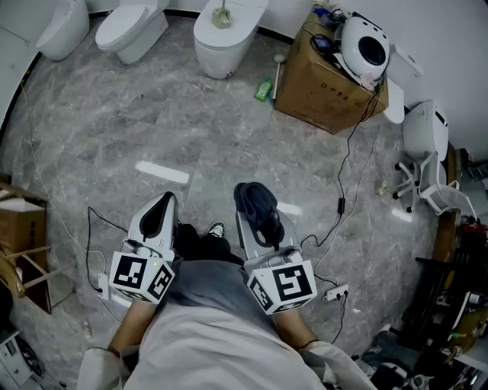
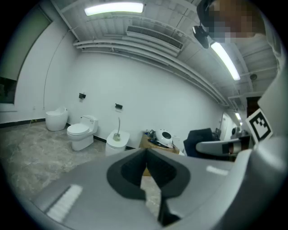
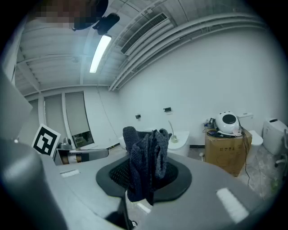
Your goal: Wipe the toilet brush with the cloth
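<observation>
Across the grey floor, well apart from you, the toilet brush (image 1: 222, 15) stands on top of the middle toilet (image 1: 217, 53), near the cardboard box (image 1: 320, 87). Mind the loose cable (image 1: 345, 179) on your way over, since it could catch a foot. The brush looks top-heavy and nothing steadies it, so a one-sided push with the cloth (image 1: 259, 207) may tip it off the lid. The cloth is bunched, and a hard rub could drag it free. Your right claw (image 1: 255, 199) is clamped on that dark cloth, which stands up between the jaws. Your left claw (image 1: 164, 204) is closed, jaws meeting with nothing between them, touching nothing
</observation>
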`<state>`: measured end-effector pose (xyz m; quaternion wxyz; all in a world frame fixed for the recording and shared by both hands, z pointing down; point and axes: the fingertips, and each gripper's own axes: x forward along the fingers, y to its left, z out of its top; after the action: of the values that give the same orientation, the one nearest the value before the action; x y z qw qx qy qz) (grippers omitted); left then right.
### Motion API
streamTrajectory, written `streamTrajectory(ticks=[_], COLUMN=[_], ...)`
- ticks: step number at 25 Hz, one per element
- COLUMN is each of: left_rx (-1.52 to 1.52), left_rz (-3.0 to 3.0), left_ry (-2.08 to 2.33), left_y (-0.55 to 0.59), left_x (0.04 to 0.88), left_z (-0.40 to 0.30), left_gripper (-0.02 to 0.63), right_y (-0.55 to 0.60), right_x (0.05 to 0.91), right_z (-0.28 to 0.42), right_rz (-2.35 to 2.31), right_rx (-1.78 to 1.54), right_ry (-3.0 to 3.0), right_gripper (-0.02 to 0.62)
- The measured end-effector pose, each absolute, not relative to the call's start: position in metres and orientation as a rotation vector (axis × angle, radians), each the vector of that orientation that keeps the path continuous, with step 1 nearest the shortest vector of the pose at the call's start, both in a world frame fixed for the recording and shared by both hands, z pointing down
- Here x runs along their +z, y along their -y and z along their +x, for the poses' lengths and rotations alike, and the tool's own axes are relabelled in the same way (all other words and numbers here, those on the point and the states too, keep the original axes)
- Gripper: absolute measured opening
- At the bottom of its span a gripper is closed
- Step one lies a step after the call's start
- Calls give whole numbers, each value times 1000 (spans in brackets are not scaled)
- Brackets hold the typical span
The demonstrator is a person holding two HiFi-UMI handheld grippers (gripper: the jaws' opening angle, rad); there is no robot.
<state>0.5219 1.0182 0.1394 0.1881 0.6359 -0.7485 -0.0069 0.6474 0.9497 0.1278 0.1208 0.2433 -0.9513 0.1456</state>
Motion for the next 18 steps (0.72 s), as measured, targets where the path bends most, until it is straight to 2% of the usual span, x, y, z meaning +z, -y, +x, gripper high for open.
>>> streamTrajectory(ticks=[8,18], left_rx=[-13,-60], left_rz=[1795,1777], left_ry=[2083,2069], left_y=[-1009,-970], left_x=[135,144], left_z=[536,500], left_gripper=[0,0], right_y=[-936,-891], right_x=[136,149], right_z=[660,636], right_rz=[713,772], right_rx=[468,583], right_ry=[2764,2739], right_gripper=[89,90])
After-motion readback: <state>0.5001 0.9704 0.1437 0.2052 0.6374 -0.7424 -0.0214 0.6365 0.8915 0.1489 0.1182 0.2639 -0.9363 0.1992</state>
